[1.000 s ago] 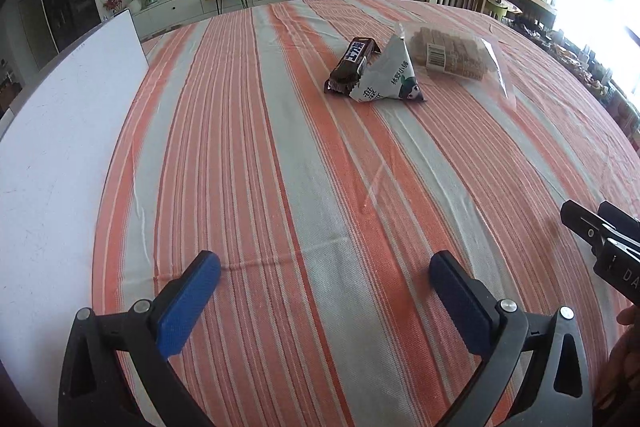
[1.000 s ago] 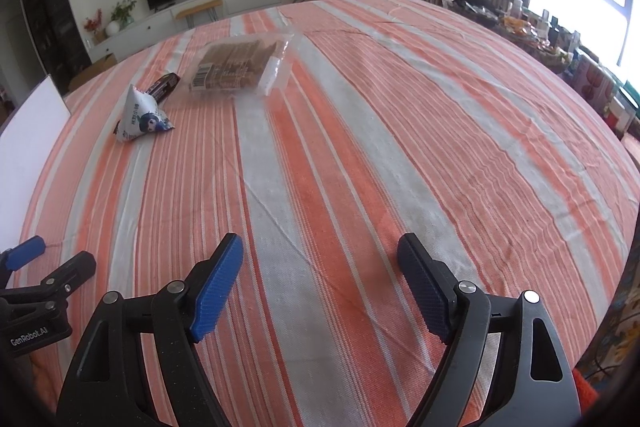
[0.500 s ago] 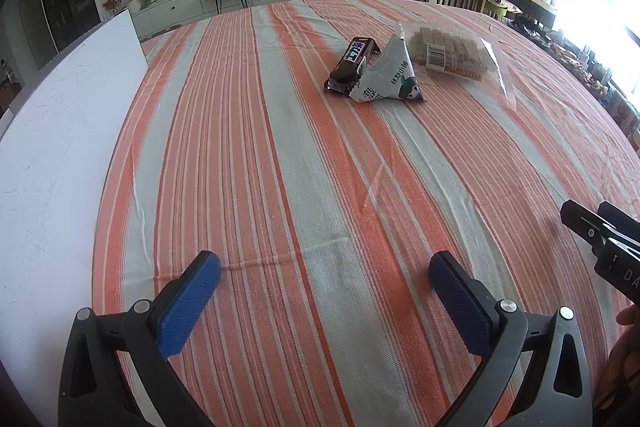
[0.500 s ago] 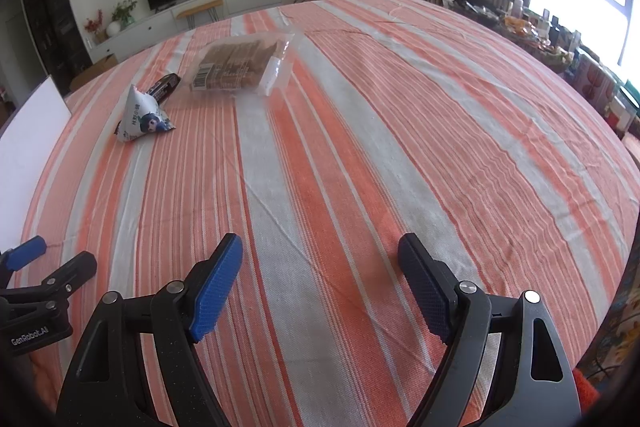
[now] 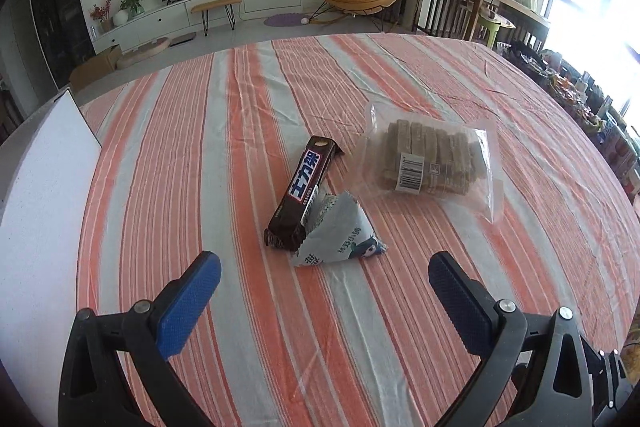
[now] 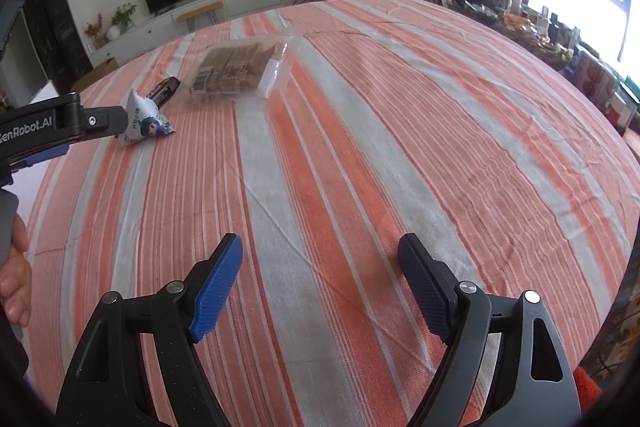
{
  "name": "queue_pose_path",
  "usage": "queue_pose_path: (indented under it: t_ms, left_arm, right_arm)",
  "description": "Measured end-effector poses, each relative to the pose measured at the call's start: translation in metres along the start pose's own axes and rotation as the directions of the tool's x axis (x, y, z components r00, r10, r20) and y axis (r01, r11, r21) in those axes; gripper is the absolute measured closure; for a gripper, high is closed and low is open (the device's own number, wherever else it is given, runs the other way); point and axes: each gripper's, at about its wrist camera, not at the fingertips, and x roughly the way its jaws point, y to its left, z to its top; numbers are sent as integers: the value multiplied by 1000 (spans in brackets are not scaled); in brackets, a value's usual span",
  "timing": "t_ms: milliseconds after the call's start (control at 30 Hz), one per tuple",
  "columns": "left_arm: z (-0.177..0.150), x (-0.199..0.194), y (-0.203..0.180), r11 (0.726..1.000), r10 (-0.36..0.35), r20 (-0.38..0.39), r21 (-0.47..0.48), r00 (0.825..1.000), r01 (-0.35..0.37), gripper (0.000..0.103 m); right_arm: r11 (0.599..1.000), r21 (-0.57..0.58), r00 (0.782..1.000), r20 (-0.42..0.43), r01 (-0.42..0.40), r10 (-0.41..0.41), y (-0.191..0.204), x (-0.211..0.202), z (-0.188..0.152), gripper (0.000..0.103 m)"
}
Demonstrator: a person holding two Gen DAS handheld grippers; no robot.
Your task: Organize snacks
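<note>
Snacks are lying in a small cluster toward the far left of the striped tablecloth (image 5: 400, 327): a dark chocolate bar (image 5: 304, 195), a white triangular packet (image 5: 340, 235) and a clear bag of wafers (image 5: 430, 163). We are seeing the bar's near end leaning against the packet, touching it, with the wafer bag just beside both. A white board (image 5: 44, 187) is lying along the left edge of the table.

We are holding the left gripper (image 5: 324, 295) just short of the triangular packet, its blue pads spread wide with nothing between them. We are keeping the right gripper (image 6: 320, 275) over bare cloth, well apart from the snacks, and its jaws are likewise standing wide and empty.

We are judging all three to be light. The bar looks fairly stiff, and its wrapper is probably slick, so we are favouring a pinch across its narrow width near the middle. The triangular packet seems puffy and soft, so we are expecting it to dent; taking it low across the body looks safest. The wafer bag is loose film around brittle pieces, so we are planning a gentle hold across the stack, not on the floppy sealed edge, to avoid crushing.
</note>
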Motion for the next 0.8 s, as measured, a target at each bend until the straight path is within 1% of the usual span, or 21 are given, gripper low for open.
queue_pose_path:
  t_ms: [67,100,133,167,200,233,267,300,433,467,500,533,567,600,667,733,767,800]
  left_arm:
    - [13,22,-4,998,58,-12,-3,998,-58,2]
    - [15,31,-3,998,68,-19,-9,998,-68,11]
    - [15,37,1,998,62,-30,-20,998,-63,24]
    - [11,42,8,999,29,-54,-42,998,-32,45]
    - [4,40,15,997,-6,-57,-72,998,2,49]
    - [-5,32,21,995,-32,-38,-91,999,28,53]
    - [-16,22,26,995,-52,-31,-89,998,49,61]
    - [-27,14,31,995,-62,-38,-78,997,59,63]
    - [-76,-26,51,995,-82,-50,-67,995,78,62]
    - [-85,-34,56,995,-80,-47,-70,996,77,58]
    - [-91,-38,60,994,-77,-46,-76,996,73,43]
    - [-95,-41,64,994,-73,-45,-82,996,69,32]
    - [-98,-41,66,994,-66,-38,-84,997,63,14]
    - [-99,-41,67,996,-52,-22,-78,998,50,10]
    - [-96,-33,65,998,-11,-16,-57,1000,10,10]
    - [-92,-22,64,999,24,-31,-38,999,-25,10]
    - [-92,-18,62,999,35,-36,-32,999,-36,8]
    - [-92,-19,62,999,45,-18,-29,999,-46,8]
  right_arm:
    - [1000,1,1000,1,-2,2,0,0,0,20]
    - [1000,2,1000,1,-4,4,0,0,0,20]
    - [1000,3,1000,2,-5,5,-1,0,0,20]
    - [1000,4,1000,2,-7,7,-1,-1,0,20]
    - [1000,5,1000,3,-9,9,-2,-1,0,20]
    - [1000,6,1000,3,-11,11,-2,-1,1,20]
    - [1000,7,1000,4,-14,13,-3,-1,1,20]
    - [1000,9,1000,4,-15,15,-3,-1,1,20]
    - [1000,11,1000,4,-15,15,-4,-1,3,20]
    - [1000,11,1000,4,-15,15,-4,-1,3,20]
    - [1000,11,1000,4,-15,15,-5,-1,3,20]
    - [1000,12,1000,4,-16,16,-5,-1,3,20]
    - [1000,12,1000,4,-16,16,-5,-1,3,20]
    - [1000,12,1000,4,-16,16,-5,-1,3,20]
    - [1000,11,1000,4,-16,16,-5,-1,3,20]
    - [1000,12,1000,5,-18,18,-5,-1,3,20]
    - [1000,14,1000,5,-21,21,-5,-1,3,20]
    - [1000,17,1000,7,-26,26,-6,-1,3,20]
